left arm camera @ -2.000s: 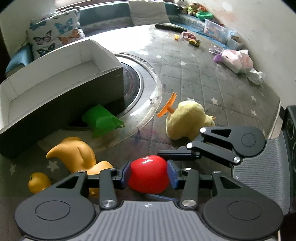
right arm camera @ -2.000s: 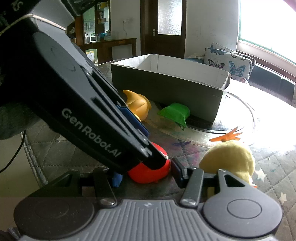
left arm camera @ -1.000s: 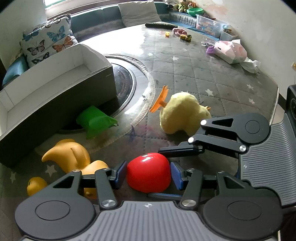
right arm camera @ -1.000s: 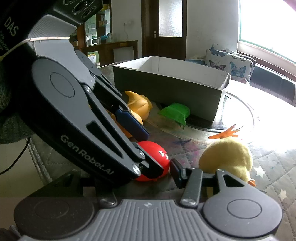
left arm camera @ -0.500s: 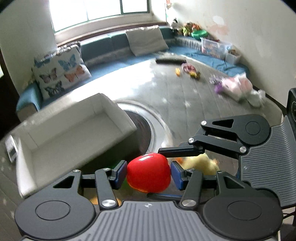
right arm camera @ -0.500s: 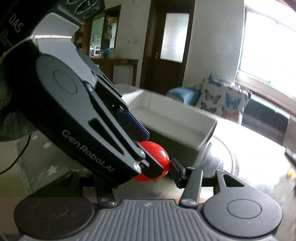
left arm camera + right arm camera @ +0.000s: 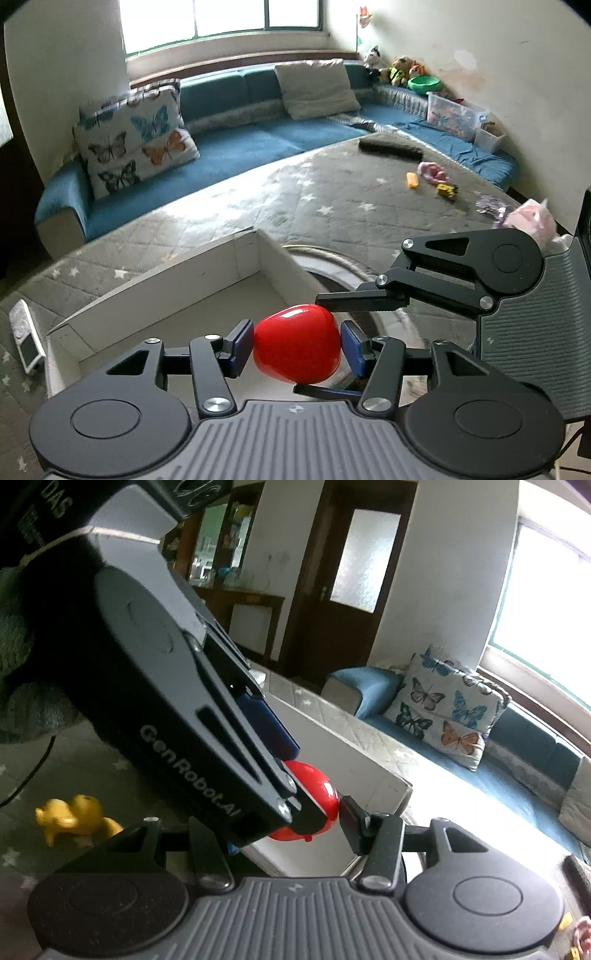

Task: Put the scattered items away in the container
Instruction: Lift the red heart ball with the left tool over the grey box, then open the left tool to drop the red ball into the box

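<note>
My left gripper [image 7: 297, 345] is shut on a glossy red toy [image 7: 296, 343] and holds it in the air above the near end of the open white-lined box [image 7: 177, 291]. My right gripper [image 7: 288, 827] comes in from the right beside it, its fingers [image 7: 364, 299] around the same red toy [image 7: 314, 805]; its left finger is hidden behind the left gripper's body. The box [image 7: 343, 771] lies just beyond and below the toy. A yellow toy duck [image 7: 70, 818] lies on the mat to the left, seen only in the right wrist view.
The grey star-patterned mat [image 7: 332, 192] carries small toys [image 7: 436, 181] and a dark remote [image 7: 391, 147] at the far right. A blue sofa [image 7: 280, 136] with a butterfly cushion [image 7: 129, 144] runs behind. A small white device [image 7: 26, 339] lies left of the box.
Both grippers have lifted the red toy off the mat and carried it up over the box. The yellow plush, green piece and orange duck have dropped out of the left wrist view.
</note>
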